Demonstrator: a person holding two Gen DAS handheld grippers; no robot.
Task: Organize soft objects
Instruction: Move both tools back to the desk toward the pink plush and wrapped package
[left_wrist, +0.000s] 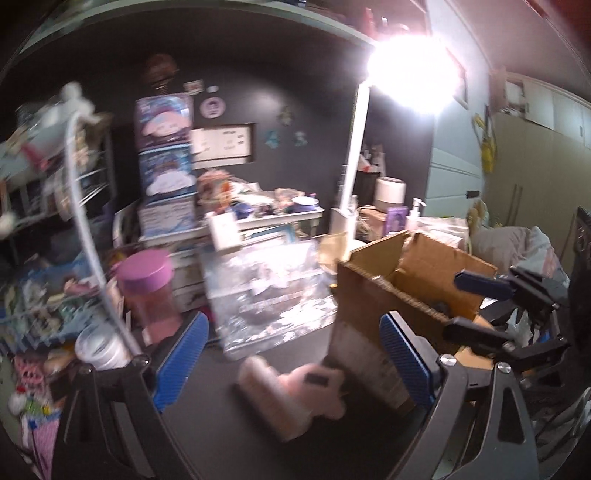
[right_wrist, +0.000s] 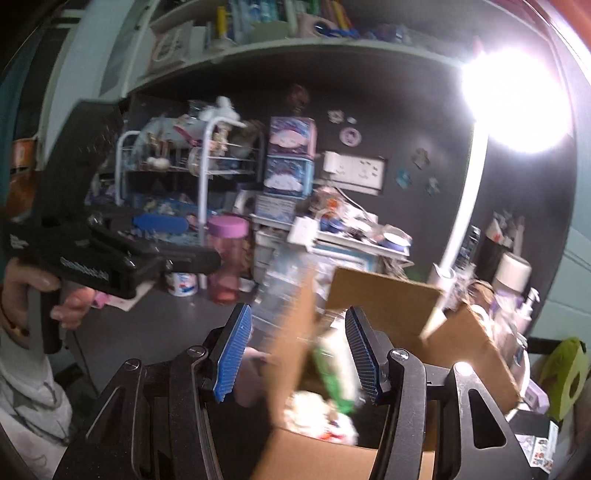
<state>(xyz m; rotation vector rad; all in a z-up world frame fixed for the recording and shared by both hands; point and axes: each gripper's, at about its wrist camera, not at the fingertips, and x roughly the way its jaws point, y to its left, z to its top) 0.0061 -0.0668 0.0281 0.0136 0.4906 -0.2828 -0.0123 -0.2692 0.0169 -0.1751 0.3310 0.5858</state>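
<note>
A pink soft toy (left_wrist: 291, 395) lies on the dark desk beside the cardboard box (left_wrist: 373, 332). My left gripper (left_wrist: 295, 350) is open and empty just above the toy; it also shows in the right wrist view (right_wrist: 177, 240). My right gripper (right_wrist: 295, 354) is open above the open box (right_wrist: 391, 295), which holds a green and white soft item (right_wrist: 332, 373) and other soft things (right_wrist: 317, 417). The right gripper also shows in the left wrist view (left_wrist: 465, 302), over the box. Both views are blurred.
A pink-lidded bottle (left_wrist: 147, 291), a white tub (left_wrist: 99, 347) and a clear plastic bag (left_wrist: 266, 291) stand behind the toy. A wire rack (right_wrist: 166, 177), stacked tins (right_wrist: 290, 158) and a lit lamp (left_wrist: 354, 155) crowd the back. Plush items (left_wrist: 29, 398) lie at the left.
</note>
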